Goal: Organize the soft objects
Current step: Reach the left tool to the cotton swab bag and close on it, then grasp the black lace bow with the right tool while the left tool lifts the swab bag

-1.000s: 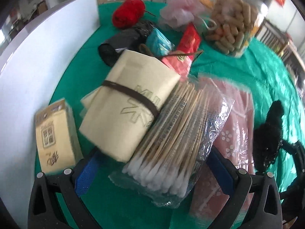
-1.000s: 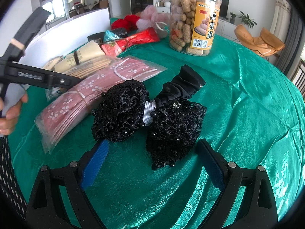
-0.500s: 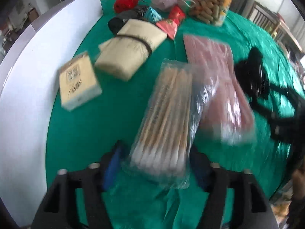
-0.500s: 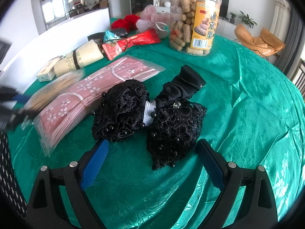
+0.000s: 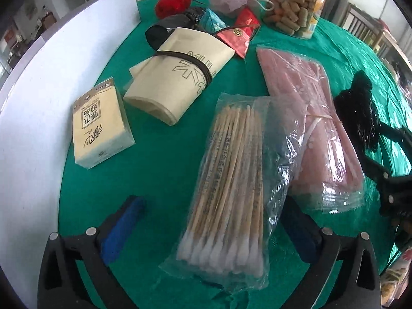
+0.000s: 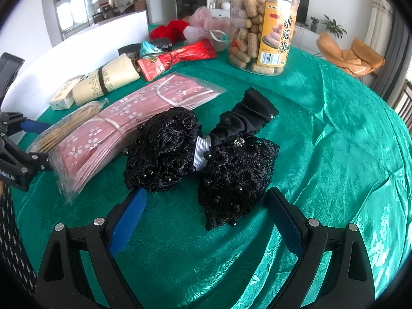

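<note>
Cotton-swab packet (clear plastic) lies flat beside the pink packet.

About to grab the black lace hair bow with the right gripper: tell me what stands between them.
Nothing visible. The right gripper has its jaws open just short of the black lace hair bow, with only bare green tablecloth between.

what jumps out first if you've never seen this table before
The black lace bow lies in the middle of the green tablecloth, just ahead of the open right claw. Behind it stands a clear snack jar. The cotton swab pack lies between the open left claw's fingers, beside pink packaged cloth.
</note>
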{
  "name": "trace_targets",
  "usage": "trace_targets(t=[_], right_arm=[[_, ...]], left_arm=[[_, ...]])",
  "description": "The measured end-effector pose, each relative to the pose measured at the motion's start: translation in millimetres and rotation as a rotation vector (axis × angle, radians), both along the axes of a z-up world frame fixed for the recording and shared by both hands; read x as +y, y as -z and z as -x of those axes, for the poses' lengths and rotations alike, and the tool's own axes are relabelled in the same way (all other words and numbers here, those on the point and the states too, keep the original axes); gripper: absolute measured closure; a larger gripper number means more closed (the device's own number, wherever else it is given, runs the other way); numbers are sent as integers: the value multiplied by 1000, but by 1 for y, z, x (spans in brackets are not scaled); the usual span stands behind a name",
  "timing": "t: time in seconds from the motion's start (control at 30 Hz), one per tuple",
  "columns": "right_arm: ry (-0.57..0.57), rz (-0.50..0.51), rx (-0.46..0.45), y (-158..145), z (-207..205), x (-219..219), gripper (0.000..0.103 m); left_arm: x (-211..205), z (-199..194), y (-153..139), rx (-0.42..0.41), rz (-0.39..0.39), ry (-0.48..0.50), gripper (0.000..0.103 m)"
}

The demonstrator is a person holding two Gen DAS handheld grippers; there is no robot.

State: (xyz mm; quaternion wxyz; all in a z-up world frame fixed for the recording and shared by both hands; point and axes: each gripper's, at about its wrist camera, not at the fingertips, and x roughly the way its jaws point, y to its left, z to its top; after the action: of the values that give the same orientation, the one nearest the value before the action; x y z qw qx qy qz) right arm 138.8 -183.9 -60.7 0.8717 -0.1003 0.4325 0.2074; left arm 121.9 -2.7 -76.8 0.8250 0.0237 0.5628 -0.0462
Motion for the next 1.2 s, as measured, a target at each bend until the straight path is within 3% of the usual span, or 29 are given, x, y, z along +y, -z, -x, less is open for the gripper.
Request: trace_targets(t=[0.1,0.17,0.3,0.33,0.37,0.4,0.47,0.5,0.57,0.6,0.73,0.8,0.83,0.9,1.0,1.13,1.2], right_arm=[[-60,16,92,-5,0,-8,8],[-37,-36,165,-14,4,-23,9],[154,-241,345,-37,4,-63,9],[187,-315,392,-40,2,-67,9],[218,-458,467,-41,-1,-72,8],[240,-572,522,-40,-1,-70,8],[283,-697,593,-34,-7,-63,9],[324,-714,623,-27,-13,-55,9],[394,-678,622,-20,-29,-41,10],[439,-649,581,-17,-41,-36,10],[531,-561,439,-21,-70,-32,13],[534,-501,422,-21,-74,-33,65],[520,-500,447,-17,-75,-36,73],[490,-464,447,-19,-71,-41,74],[386,-305,371,-35,-61,-36,73],[286,-219,362,-42,-53,-22,38],[273,-166,363,-40,-54,-11,38]], left_arm=[[6,12,-2,-22,6,37,0],[7,14,-2,0,0,49,0],[3,11,-6,47,-22,55,0],[2,9,-8,30,-43,45,0],[1,7,-11,9,-68,41,3],[1,8,-14,-21,-87,51,6],[1,11,-16,-41,-66,69,32],[3,13,-17,-42,-19,70,38],[6,16,-19,-54,22,63,55],[7,19,-22,-70,11,53,59],[18,32,-32,-78,42,30,61],[26,35,-29,-53,59,15,59],[28,35,-29,-45,64,10,54],[26,35,-27,-32,61,-7,43],[25,32,-24,-32,28,-22,33],[20,24,-22,-35,11,-28,33],[21,25,-22,-41,6,-34,33]])
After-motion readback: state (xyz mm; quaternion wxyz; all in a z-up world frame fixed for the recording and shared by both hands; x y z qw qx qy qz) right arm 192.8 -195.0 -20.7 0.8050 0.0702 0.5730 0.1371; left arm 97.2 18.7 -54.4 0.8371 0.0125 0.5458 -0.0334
